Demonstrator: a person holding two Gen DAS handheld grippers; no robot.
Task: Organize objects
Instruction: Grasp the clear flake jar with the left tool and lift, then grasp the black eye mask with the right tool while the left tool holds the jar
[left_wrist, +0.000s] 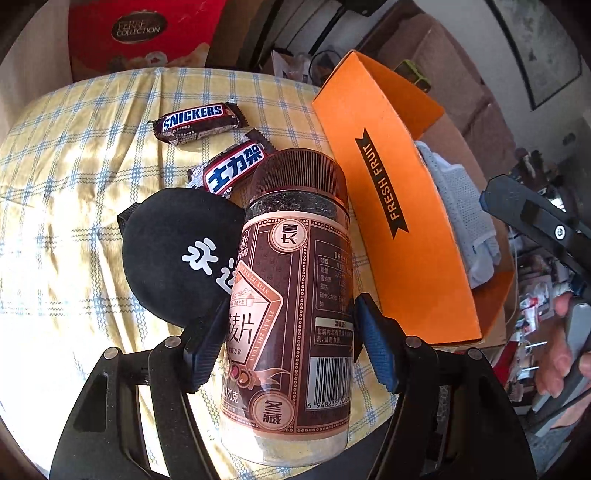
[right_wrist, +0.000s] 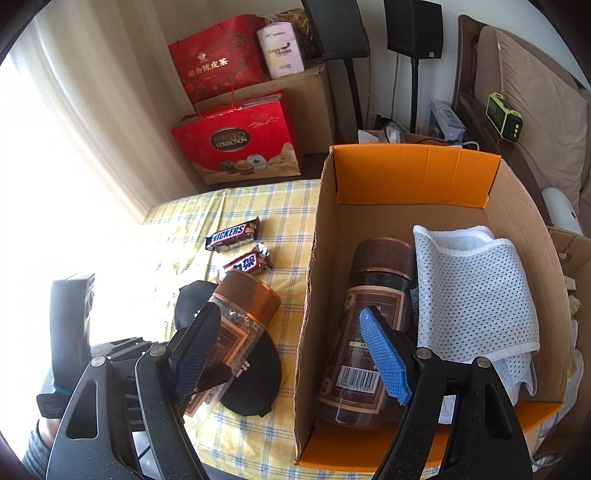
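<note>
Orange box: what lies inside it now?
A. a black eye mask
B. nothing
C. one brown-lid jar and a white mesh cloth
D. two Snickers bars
C: in the right wrist view, the orange box holds one brown-lid jar lying beside a white mesh cloth.

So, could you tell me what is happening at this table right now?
A person is sorting items into the orange box. The left gripper is closed on a brown-capped jar over the checked tablecloth. The right gripper hangs open above the box, where a second jar and a white mesh cloth already lie. Two Snickers bars and a black pouch remain outside.
</note>
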